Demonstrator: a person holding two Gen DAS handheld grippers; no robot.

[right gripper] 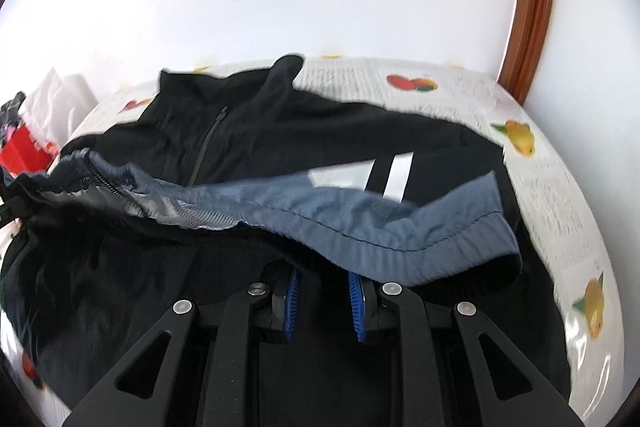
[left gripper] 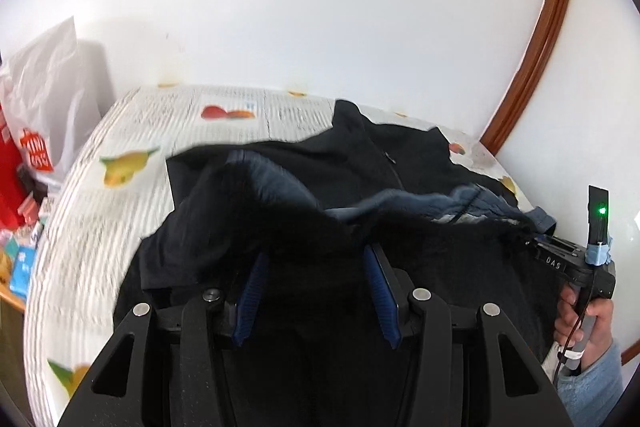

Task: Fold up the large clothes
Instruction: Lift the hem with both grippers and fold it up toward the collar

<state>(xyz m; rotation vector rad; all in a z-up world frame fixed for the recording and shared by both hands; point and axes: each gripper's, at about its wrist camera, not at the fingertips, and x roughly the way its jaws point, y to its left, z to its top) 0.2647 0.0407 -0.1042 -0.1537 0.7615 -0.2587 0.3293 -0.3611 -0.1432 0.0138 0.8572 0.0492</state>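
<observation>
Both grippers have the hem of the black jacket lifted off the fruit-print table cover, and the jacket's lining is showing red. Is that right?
Not quite. The lining showing along the lifted hem is grey-blue, not red; the right wrist view shows it best. The rest holds: the left gripper and right gripper grip the black jacket above the fruit-print table cover.

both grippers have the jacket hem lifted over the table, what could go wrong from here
1. The left gripper holds a thick bunch of the black jacket while the right gripper pinches a thinner edge, so the hem could slip from one side and fold crooked.
2. The grey-blue lining sags between the grips and may crease inside the fold.
3. The jacket lies near the table's edge, so it could slide off.
</observation>
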